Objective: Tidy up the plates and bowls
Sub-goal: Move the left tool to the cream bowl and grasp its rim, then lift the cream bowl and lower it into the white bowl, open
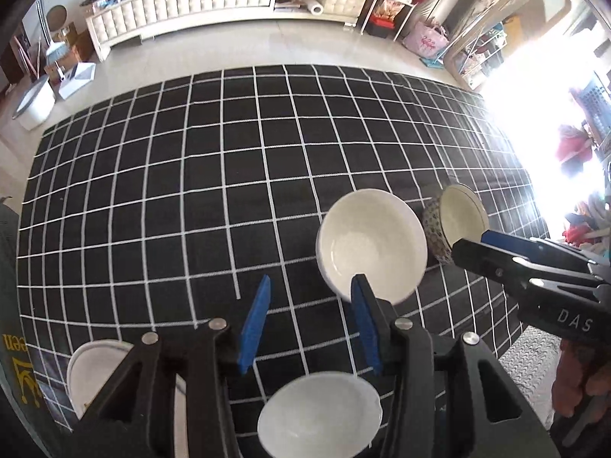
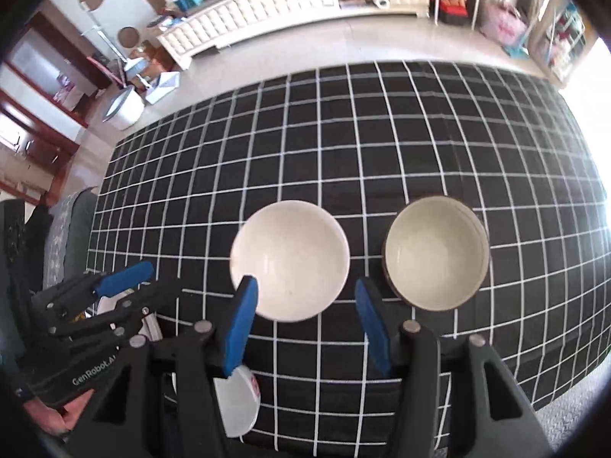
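Observation:
A plain white bowl (image 1: 372, 242) (image 2: 290, 259) stands on the black checked tablecloth (image 1: 191, 191). Beside it on the right stands a patterned bowl (image 1: 456, 225) (image 2: 435, 252) with a pale inside. My left gripper (image 1: 311, 282) hangs open over bare cloth, its right finger in front of the white bowl's near rim. My right gripper (image 2: 305, 282) is open above the white bowl's near edge, nothing between its pads. A small white dish (image 1: 319, 414) (image 2: 238, 404) lies near the table's front. A white plate (image 1: 95, 374) sits at the front left.
The cloth stretches bare toward the far edge. Past the table's far edge are a tiled floor, a long white cabinet (image 1: 183, 4), a white bin (image 1: 36, 103) and cluttered shelves (image 1: 389, 4). A chair back (image 2: 65, 221) stands at the table's left end. Strong glare washes out the right side.

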Available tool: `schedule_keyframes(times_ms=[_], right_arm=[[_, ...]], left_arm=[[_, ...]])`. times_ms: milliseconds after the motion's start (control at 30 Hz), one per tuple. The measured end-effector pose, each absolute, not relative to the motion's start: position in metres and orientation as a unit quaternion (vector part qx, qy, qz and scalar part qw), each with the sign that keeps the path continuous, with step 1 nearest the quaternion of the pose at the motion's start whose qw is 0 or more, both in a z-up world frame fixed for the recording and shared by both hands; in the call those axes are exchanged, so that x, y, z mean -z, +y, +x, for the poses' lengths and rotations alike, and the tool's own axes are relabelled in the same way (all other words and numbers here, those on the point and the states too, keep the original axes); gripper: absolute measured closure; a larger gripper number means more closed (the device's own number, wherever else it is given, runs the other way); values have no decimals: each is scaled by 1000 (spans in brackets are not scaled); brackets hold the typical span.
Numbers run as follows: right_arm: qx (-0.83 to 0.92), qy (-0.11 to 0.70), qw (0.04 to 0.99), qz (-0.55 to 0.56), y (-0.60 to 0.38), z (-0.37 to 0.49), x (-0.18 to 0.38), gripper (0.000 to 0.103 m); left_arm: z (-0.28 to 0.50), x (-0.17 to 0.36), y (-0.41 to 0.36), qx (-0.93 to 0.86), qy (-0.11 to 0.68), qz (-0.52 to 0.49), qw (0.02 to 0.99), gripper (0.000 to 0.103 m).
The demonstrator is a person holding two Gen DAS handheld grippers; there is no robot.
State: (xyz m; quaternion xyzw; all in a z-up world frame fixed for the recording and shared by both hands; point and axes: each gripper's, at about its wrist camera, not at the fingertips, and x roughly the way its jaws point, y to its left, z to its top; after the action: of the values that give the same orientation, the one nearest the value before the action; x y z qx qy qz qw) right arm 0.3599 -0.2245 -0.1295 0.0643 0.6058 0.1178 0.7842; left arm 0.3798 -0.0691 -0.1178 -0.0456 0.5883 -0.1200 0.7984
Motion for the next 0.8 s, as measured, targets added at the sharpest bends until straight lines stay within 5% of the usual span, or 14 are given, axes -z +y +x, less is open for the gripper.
schedule_keyframes(times_ms=[300,500,800], right_arm=[[-113,633,764,63,-225,380,165,49],[-109,635,764,34,-217,385,176,67],[-86,640,763,1,-224,390,188,71]], left_arm=[[411,154,-73,126,612,-60,778,62],[419,179,-78,142,627,-64,763,75],[420,189,-86,144,627,-50,764,85]])
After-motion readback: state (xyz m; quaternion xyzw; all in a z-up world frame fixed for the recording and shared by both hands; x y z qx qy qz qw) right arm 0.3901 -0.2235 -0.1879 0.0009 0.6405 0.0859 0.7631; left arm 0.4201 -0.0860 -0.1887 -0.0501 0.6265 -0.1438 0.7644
